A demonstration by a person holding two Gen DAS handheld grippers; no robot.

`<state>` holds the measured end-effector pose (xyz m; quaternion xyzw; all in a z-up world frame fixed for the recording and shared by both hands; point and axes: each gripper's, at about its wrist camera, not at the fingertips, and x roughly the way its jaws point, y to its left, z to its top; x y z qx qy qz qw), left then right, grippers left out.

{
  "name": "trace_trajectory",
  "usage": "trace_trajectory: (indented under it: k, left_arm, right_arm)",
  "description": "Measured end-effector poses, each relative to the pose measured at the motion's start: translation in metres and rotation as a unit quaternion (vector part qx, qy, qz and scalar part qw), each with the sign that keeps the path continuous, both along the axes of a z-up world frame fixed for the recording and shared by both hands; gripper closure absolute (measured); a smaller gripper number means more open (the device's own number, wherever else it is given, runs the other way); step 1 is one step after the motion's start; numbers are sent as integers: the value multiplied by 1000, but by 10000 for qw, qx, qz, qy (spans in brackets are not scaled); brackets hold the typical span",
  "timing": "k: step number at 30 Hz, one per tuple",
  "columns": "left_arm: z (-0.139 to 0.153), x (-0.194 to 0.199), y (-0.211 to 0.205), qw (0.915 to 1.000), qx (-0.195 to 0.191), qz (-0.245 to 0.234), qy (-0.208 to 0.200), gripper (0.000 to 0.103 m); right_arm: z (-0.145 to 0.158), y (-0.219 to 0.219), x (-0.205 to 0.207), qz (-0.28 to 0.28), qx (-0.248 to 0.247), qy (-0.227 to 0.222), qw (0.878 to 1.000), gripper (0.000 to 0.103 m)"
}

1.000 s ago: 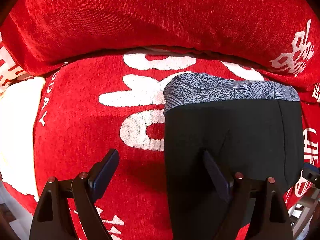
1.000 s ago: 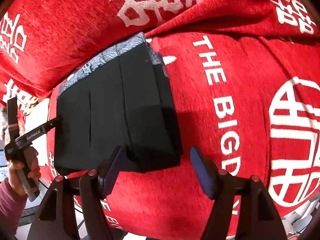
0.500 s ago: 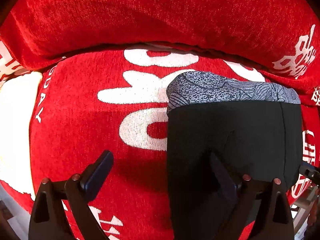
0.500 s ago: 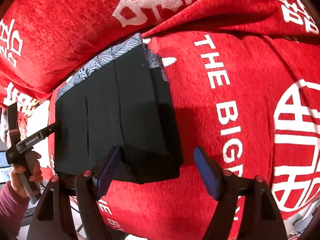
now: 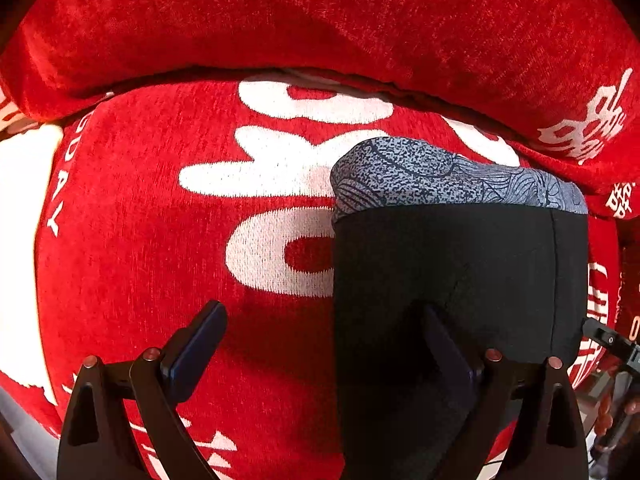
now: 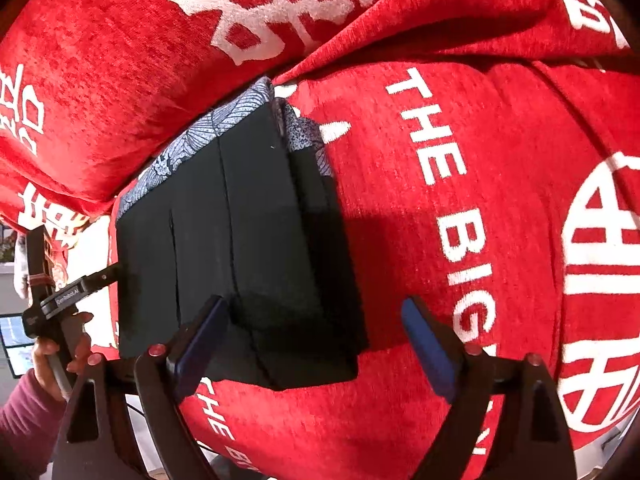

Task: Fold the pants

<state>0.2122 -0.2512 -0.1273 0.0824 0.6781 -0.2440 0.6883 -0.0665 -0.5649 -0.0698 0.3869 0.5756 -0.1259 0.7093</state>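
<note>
place: looking like a home living room | clue: a soft sofa seat (image 6: 500, 208) is wearing a red cover with big white letters (THE BIG) | clue: a fat back cushion (image 5: 320, 20) is sitting behind it | clue: folded pants (image 6: 248, 248) are lying on top

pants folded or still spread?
Folded: the pants lie as a compact stacked rectangle on the red cover, layered edges showing, patterned waistband at the far end.

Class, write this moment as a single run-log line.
task: fold pants | pants: folded stack on red cover | left hand-held gripper: open | right hand-held gripper: open | hold: none
</note>
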Motion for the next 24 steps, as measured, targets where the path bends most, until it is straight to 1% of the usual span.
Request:
trace_trajectory:
  k: [2,3,4,6,8,13,16,20,24]
  left_arm:
    - [1,1,0,9999,-110,-62,19,6]
    - [1,2,1,9996,-234,-71,121,6]
    - [0,3,2,9990,-373,-69,255,6]
    - [-6,6,3,9957,-655,-95,644,1]
    - [-8,6,2,9930,-817,-136,844,1]
    - [-9,1,-9,9889,-1058,-490,925,1]
    - [-16,0,-18,9855,-1161,-555,1108,1]
    - [-23,-1,-28,9844,-1187,-616,1147,1]
    - [-28,-3,-36,9833,-1248,-646,1159,1]
  right_arm:
    - [-3,0,1,-12,84,-30,10000,12]
    - [-4,-1,1,-7,159,-63,9999,9]
    - [-6,-2,1,0,220,-83,9997,0]
    - [-9,-3,1,25,405,-174,9990,0]
    - [-11,-5,3,85,600,-256,9978,0]
    - [-16,-18,14,253,873,-460,9948,0]
    - [-25,-24,23,404,962,-436,9936,0]
    - [-36,-26,34,655,1067,-394,9913,0]
    - [-45,-28,47,818,1349,-589,9857,0]
